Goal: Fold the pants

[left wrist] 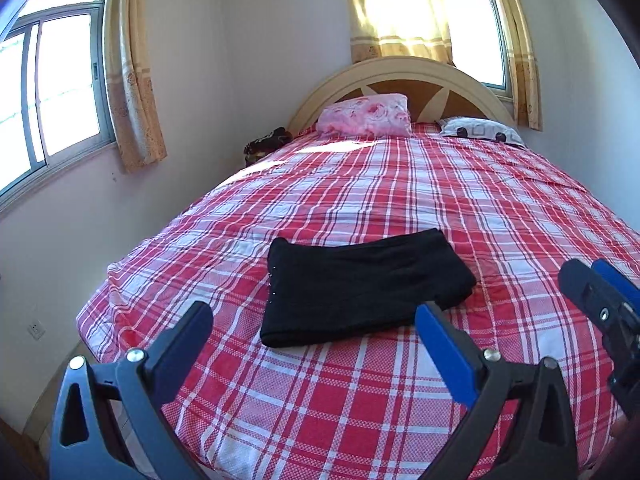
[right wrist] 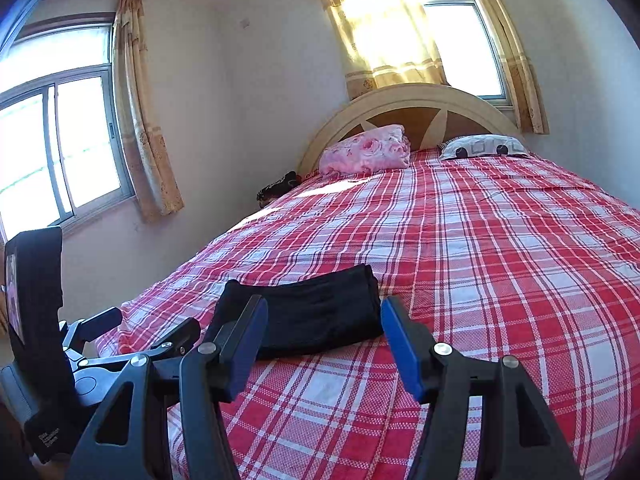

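The black pants [left wrist: 360,288] lie folded into a compact rectangle on the red plaid bedspread [left wrist: 400,208], near the foot of the bed. My left gripper [left wrist: 312,316] hovers short of them, jaws wide open and holding nothing. In the right wrist view the pants [right wrist: 312,320] lie just beyond my right gripper [right wrist: 323,306], which is open and clear of the cloth. The right gripper [left wrist: 600,292] also shows at the right edge of the left wrist view. The left gripper [right wrist: 148,322] appears low on the left of the right wrist view.
A pink flowered pillow [left wrist: 366,116] and a white patterned pillow [left wrist: 480,130] lie against the arched headboard [left wrist: 400,70]. A dark bundle [left wrist: 266,144] sits between bed and wall. Windows with beige curtains [left wrist: 132,80] are on the left and behind the bed.
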`<state>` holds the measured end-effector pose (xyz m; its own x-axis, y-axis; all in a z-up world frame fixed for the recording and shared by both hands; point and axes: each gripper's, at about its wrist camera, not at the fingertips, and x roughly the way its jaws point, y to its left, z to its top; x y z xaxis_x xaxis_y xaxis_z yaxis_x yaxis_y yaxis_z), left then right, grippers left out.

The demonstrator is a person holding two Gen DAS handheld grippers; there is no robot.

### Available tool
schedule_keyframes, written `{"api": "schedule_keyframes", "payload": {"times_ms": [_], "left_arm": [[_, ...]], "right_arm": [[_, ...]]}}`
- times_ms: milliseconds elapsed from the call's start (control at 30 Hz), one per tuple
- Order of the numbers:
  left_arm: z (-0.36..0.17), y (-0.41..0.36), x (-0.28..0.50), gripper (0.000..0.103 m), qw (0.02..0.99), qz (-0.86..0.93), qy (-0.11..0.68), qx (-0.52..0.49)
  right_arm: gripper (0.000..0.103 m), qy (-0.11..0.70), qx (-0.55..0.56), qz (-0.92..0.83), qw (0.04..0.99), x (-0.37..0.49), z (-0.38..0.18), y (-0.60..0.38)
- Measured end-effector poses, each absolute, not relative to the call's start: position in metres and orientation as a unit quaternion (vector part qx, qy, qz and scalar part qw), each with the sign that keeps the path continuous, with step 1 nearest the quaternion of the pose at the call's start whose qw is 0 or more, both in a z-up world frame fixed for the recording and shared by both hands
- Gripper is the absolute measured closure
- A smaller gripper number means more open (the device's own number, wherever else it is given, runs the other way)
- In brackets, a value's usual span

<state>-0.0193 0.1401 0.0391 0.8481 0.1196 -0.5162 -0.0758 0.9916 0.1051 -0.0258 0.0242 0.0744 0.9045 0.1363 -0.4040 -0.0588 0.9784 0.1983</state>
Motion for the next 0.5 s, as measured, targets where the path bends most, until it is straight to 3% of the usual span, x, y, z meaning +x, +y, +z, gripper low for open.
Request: {"api": "schedule_keyframes", "payload": {"times_ms": [500], "left_arm": [[0.0386, 0.1416, -0.0171, 0.0, 0.959, 0.064, 0.273, 0.038]], "right_arm": [[0.042, 0.222, 0.097, 0.042, 0.969, -0.0212, 0.0711, 0.0204]]}}
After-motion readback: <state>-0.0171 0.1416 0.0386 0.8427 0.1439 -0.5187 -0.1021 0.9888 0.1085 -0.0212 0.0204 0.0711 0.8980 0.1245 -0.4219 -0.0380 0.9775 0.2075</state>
